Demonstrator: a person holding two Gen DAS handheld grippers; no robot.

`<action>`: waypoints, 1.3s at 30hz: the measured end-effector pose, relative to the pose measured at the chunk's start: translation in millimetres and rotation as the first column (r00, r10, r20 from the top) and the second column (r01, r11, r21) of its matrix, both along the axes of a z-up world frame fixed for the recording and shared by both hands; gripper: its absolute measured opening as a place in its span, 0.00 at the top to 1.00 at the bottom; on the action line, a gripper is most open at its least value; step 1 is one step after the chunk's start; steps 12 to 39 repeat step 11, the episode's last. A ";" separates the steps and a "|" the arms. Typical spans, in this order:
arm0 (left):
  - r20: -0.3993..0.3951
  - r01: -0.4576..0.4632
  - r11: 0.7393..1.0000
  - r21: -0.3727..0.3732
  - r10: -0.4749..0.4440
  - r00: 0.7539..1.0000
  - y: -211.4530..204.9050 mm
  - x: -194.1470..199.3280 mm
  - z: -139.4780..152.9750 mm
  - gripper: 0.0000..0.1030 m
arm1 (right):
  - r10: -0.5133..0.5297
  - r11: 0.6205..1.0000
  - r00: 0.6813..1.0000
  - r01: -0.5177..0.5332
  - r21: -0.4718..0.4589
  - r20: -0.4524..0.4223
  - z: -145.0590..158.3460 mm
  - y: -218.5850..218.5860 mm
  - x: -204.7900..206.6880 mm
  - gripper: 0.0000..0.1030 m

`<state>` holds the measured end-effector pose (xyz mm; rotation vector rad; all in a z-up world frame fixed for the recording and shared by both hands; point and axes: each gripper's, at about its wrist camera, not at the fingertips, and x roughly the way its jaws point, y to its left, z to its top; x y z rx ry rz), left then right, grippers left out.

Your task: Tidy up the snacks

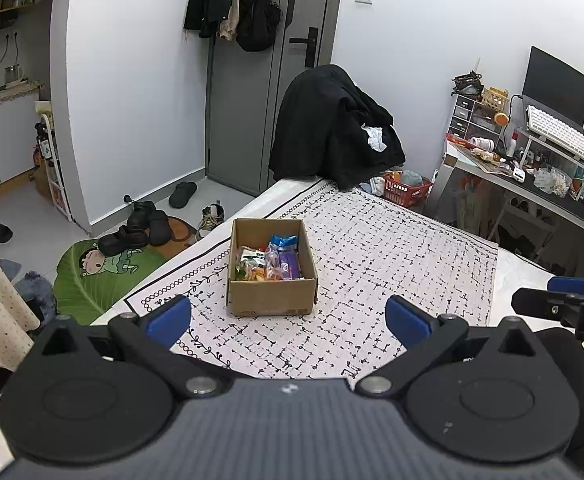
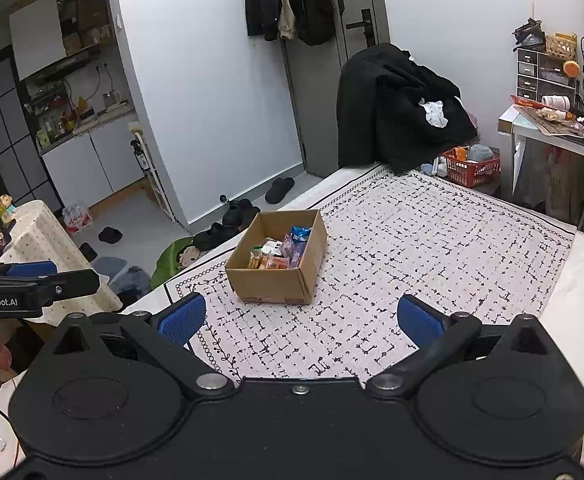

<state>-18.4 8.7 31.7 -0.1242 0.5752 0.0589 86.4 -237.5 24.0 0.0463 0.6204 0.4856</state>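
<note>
**Snack box on the bed, both grippers empty**

I see the cardboard box [image 1: 271, 268] at the centre of both wrist views, standing open on the patterned cloth [image 1: 392, 248] that covers the bed [image 1: 524, 276]. The snack packets [image 1: 269, 262] lie inside it, bunched toward the near wall: orange and green ones at frame left, purple and blue ones at frame right. The far part of the box floor is bare.

My left gripper [image 1: 287, 316] sits low in its frame, nearer than the box and clear of it, blue fingers [image 1: 169, 318] spread wide with nothing between them. My right gripper [image 2: 302, 318] is likewise released, fingers [image 2: 420, 322] wide apart over the cloth, holding nothing.

Beyond the bed, a black coat [image 1: 332, 124] drapes over a chair, a red basket [image 1: 406, 190] stands beside it, and shoes [image 1: 143, 224] lie on the floor at frame left.
</note>
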 end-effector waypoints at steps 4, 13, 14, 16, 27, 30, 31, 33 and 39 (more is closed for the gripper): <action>0.002 -0.006 1.000 0.004 0.006 1.000 -2.2 0.4 -2.8 0.00 | 0.001 1.000 1.000 -0.001 -0.001 -0.002 -1.0 0.8 0.0 0.00; -0.001 -0.006 1.000 0.000 0.006 1.000 -1.9 1.6 -4.3 0.00 | -0.003 1.000 1.000 0.003 0.001 -0.008 -2.8 0.8 1.0 0.00; -0.001 -0.006 1.000 0.000 0.006 1.000 -1.9 1.6 -4.3 0.00 | -0.003 1.000 1.000 0.003 0.001 -0.008 -2.8 0.8 1.0 0.00; -0.001 -0.006 1.000 0.000 0.006 1.000 -1.9 1.6 -4.3 0.00 | -0.003 1.000 1.000 0.003 0.001 -0.008 -2.8 0.8 1.0 0.00; -0.001 -0.006 1.000 0.000 0.006 1.000 -1.9 1.6 -4.3 0.00 | -0.003 1.000 1.000 0.003 0.001 -0.008 -2.8 0.8 1.0 0.00; -0.001 -0.006 1.000 0.000 0.006 1.000 -1.9 1.6 -4.3 0.00 | -0.003 1.000 1.000 0.003 0.001 -0.008 -2.8 0.8 1.0 0.00; -0.001 -0.006 1.000 0.000 0.006 1.000 -1.9 1.6 -4.3 0.00 | -0.003 1.000 1.000 0.003 0.001 -0.008 -2.8 0.8 1.0 0.00; -0.001 -0.006 1.000 0.000 0.006 1.000 -1.9 1.6 -4.3 0.00 | -0.003 1.000 1.000 0.003 0.001 -0.008 -2.8 0.8 1.0 0.00; -0.001 -0.006 1.000 0.000 0.006 1.000 -1.9 1.6 -4.3 0.00 | -0.003 1.000 1.000 0.003 0.001 -0.008 -2.8 0.8 1.0 0.00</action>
